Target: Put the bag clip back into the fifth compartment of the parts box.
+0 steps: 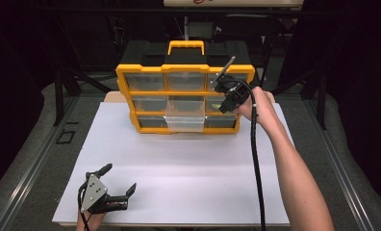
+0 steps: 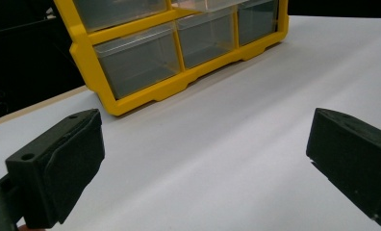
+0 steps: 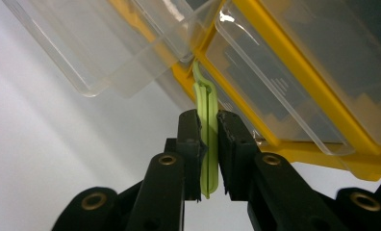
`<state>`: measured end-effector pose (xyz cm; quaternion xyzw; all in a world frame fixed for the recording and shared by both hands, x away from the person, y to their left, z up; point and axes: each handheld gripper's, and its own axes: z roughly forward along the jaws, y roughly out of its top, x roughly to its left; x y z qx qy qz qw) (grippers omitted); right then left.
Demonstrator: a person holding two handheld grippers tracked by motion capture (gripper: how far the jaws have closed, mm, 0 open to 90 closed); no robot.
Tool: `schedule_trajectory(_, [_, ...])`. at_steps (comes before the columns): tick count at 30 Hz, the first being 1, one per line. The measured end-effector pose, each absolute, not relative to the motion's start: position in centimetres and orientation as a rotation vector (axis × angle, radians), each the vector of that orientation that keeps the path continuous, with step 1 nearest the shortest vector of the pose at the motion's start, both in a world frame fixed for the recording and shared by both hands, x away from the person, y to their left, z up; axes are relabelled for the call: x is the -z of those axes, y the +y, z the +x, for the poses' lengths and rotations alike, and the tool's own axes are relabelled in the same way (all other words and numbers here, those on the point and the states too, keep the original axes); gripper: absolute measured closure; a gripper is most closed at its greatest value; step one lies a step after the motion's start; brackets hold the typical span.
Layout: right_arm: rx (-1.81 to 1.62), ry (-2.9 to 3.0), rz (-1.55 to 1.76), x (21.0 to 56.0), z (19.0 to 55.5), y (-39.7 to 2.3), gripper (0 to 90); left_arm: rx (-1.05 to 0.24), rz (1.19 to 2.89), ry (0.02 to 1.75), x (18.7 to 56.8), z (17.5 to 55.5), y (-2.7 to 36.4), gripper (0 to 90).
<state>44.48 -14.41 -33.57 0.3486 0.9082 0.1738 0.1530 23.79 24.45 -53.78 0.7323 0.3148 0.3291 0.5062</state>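
A yellow organizer with clear drawers stands at the back of the white board. Its middle drawer in the bottom row is pulled out. My right gripper is at the organizer's right side, shut on a thin light-green plastic piece. That piece stands upright between the pads, its tip near the yellow frame beside the pulled-out drawer. My left gripper rests at the board's front left, open, with nothing between its jaws.
The organizer has a black back and a yellow handle on top. Dark metal frame bars stand behind and beside the table. The right gripper's black cable trails down along the forearm. Bare white board lies between the two grippers.
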Motion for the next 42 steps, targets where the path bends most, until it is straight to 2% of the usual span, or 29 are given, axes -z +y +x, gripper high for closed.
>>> schedule_trajectory(17, [-0.511, 2.599, 0.962, 31.4, 44.3, -12.6, 80.2, -0.795, 1.766, 0.757, 53.8, 23.8, 24.5, 0.0])
schedule_trajectory(42, [-0.608, 2.635, 0.865, 32.1, 44.4, -7.0, 80.1, -0.796, 1.766, 0.758, 53.8, 23.7, 24.6, 0.0])
